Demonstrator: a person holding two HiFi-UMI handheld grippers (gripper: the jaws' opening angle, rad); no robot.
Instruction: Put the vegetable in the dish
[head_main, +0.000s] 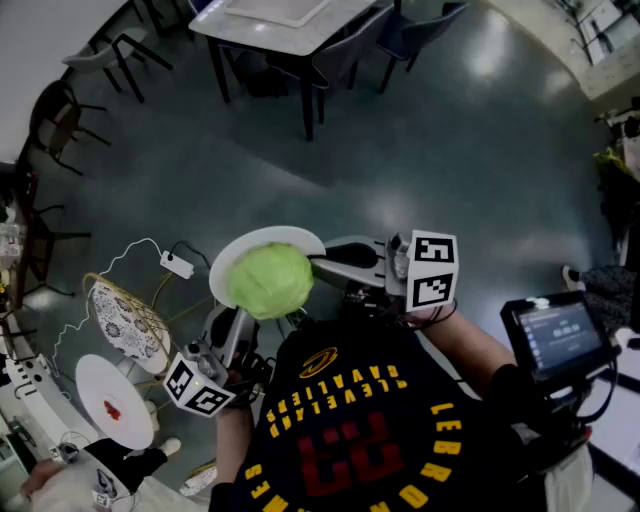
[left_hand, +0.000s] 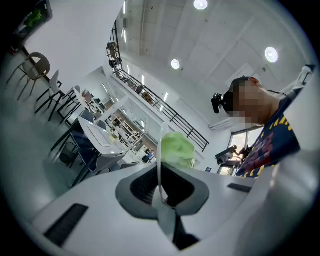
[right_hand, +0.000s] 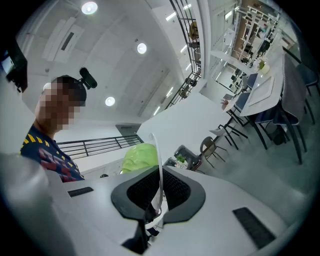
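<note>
Left claw (left_hand: 161, 186) is shut tight on the thin white rim of the dish (left_hand: 161, 145), which runs edge-on between its two dark pads. The right claw (right_hand: 159, 192) grips the same dish (right_hand: 156, 150) in the same way, pads pressed to either face of the rim. From the head view the dish (head_main: 292, 237) is held up off the floor (head_main: 470, 150) in front of the person's black jersey with yellow letters (head_main: 345, 420). There the left claw (head_main: 236, 322) takes the dish at its lower left edge and the right claw (head_main: 326, 262) takes it at its right edge. The vegetable (head_main: 268, 282), a round pale green leafy head, sits on the dish and covers its middle and near side, leaving the far rim bare. In each claw's own view it shows just beyond the pads, to the right of the rim for the left claw (left_hand: 177, 149) and to the left of the rim for the right claw (right_hand: 139, 157). Below and left of the dish, lower down, lie a patterned plate (head_main: 125, 320) in a wire frame and a plain white plate (head_main: 113, 400) with a small red spot. A white power strip (head_main: 176, 264) with its cable lies just left of the dish. Well beyond the dish stands a desk (head_main: 270, 22) with dark chairs around it, and to its right a small screen (head_main: 558, 335) glows.
</note>
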